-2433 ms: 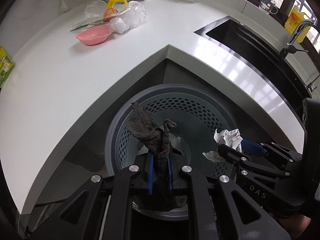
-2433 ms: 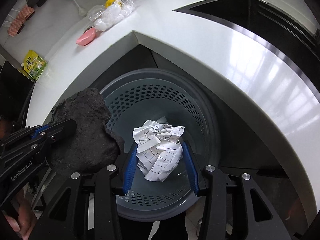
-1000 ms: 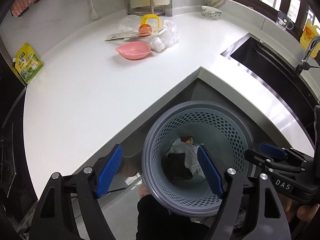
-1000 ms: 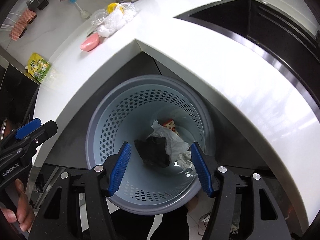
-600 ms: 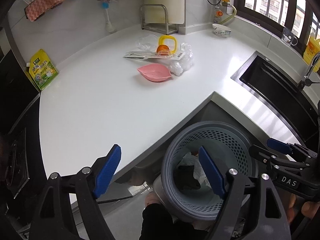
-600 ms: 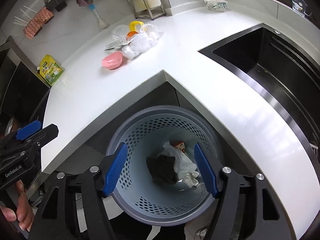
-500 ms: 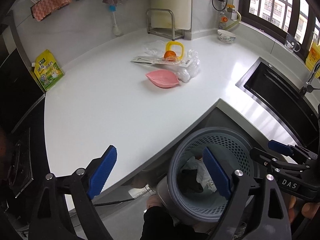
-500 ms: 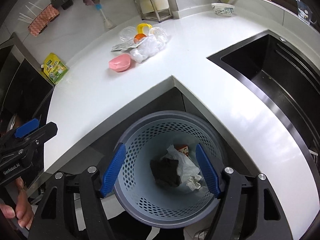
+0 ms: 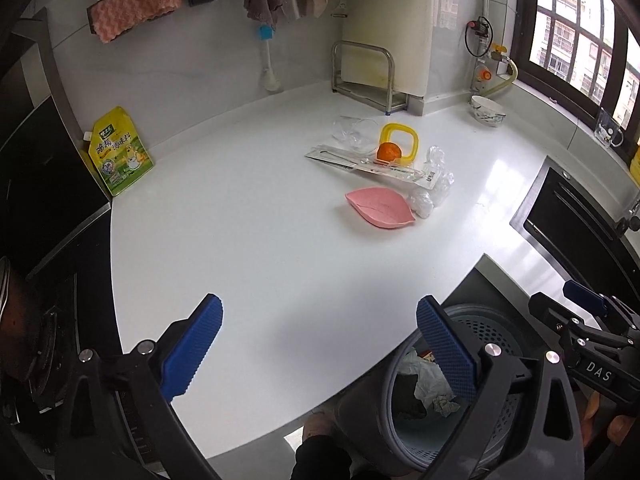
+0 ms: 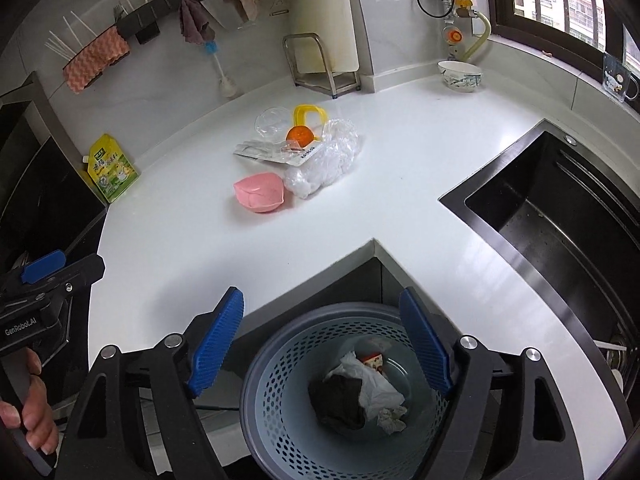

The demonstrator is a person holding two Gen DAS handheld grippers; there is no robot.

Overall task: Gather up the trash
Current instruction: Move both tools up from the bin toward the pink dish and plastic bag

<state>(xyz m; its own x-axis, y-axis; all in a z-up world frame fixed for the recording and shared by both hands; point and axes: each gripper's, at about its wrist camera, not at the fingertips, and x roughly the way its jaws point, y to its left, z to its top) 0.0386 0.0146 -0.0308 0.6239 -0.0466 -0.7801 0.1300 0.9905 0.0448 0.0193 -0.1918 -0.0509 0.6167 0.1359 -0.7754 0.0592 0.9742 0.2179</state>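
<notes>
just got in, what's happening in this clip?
A person with a gripper in each hand is collecting trash in a kitchen. Both the left gripper and right gripper are open and empty, held above the counter's edge. The bin on the floor below holds a dark rag and crumpled paper. On the counter a plastic bag, a pink dish and an orange remain.
</notes>
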